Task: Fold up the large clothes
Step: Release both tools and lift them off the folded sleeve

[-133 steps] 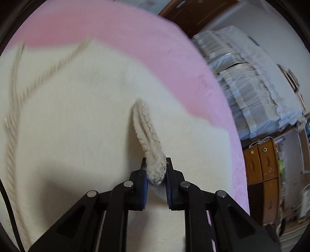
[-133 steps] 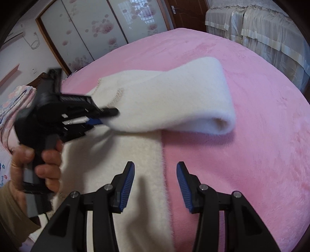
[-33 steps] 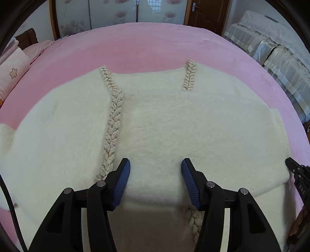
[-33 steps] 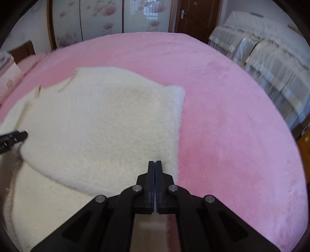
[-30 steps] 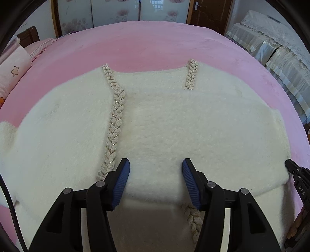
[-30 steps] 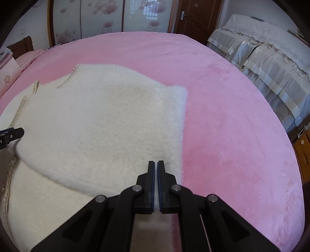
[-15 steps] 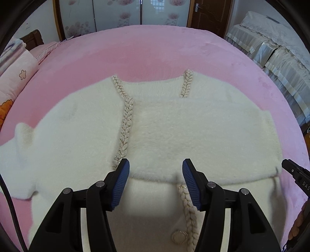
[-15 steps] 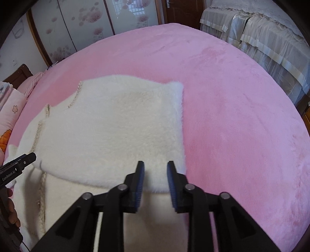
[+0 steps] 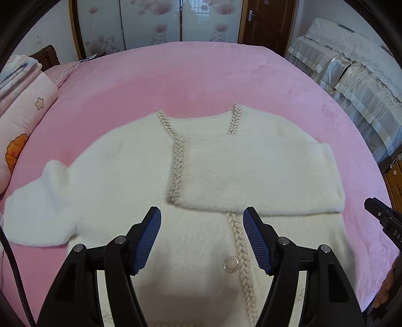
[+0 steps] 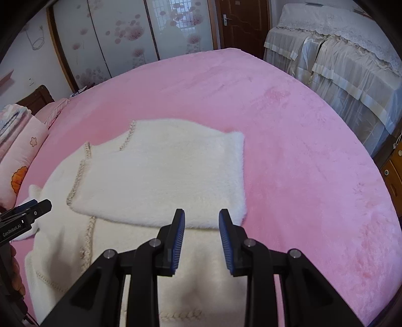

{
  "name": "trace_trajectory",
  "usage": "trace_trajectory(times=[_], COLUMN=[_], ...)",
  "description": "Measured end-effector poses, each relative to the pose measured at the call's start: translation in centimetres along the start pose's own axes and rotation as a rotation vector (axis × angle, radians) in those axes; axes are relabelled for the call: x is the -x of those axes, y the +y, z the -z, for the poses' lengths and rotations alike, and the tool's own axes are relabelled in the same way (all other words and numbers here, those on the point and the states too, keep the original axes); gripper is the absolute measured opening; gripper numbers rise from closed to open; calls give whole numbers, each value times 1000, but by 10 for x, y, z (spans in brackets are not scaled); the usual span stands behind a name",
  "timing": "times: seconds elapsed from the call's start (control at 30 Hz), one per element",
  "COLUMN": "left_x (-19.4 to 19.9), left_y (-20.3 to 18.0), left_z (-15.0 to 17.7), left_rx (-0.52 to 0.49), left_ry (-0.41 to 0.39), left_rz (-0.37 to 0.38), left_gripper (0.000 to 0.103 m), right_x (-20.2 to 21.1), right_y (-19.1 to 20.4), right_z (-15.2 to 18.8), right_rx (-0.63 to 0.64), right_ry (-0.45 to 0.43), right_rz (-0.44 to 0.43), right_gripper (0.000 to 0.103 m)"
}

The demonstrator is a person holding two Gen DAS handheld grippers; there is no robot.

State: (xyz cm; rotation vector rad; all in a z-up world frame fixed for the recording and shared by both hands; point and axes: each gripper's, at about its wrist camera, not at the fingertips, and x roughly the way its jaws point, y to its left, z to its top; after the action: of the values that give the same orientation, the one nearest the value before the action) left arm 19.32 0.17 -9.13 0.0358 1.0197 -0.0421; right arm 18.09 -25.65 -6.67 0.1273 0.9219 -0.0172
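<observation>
A cream fluffy cardigan (image 9: 120, 176) with braided trim and a pearl button (image 9: 231, 264) lies flat on the pink bed (image 9: 201, 75). Its right sleeve (image 9: 261, 176) is folded across the chest; the left sleeve (image 9: 37, 208) lies spread out to the left. My left gripper (image 9: 201, 239) is open and empty above the cardigan's front. My right gripper (image 10: 201, 239) is open and empty above the cardigan (image 10: 160, 176), just short of the folded sleeve's near edge. Each gripper's tip shows at the edge of the other's view.
Pink pillows and folded bedding (image 9: 17, 105) lie at the bed's left. A covered sofa or bed (image 10: 346, 63) stands to the right, with a wooden cabinet (image 10: 392, 171) beside it. Sliding wardrobe doors (image 9: 150, 22) and a door are behind.
The left gripper let go of the braided trim, and the right sleeve now lies folded across the chest. The right gripper opened. Both grippers pulled back and up from the cardigan.
</observation>
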Motion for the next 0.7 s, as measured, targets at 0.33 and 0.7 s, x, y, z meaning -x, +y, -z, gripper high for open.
trace_trajectory(times=[0.33,0.7], left_x=[57,114], left_y=[26,95], left_z=[28,72], left_rx=[-6,21], left_ry=[-7,-46], left_rz=[25,60], left_gripper=[67,74], right_x=[47,82], right_y=[40,115], right_z=[13,42], right_rx=[54,171], right_ry=[-30,-12], right_rz=[-28,-74], right_gripper=[28,28])
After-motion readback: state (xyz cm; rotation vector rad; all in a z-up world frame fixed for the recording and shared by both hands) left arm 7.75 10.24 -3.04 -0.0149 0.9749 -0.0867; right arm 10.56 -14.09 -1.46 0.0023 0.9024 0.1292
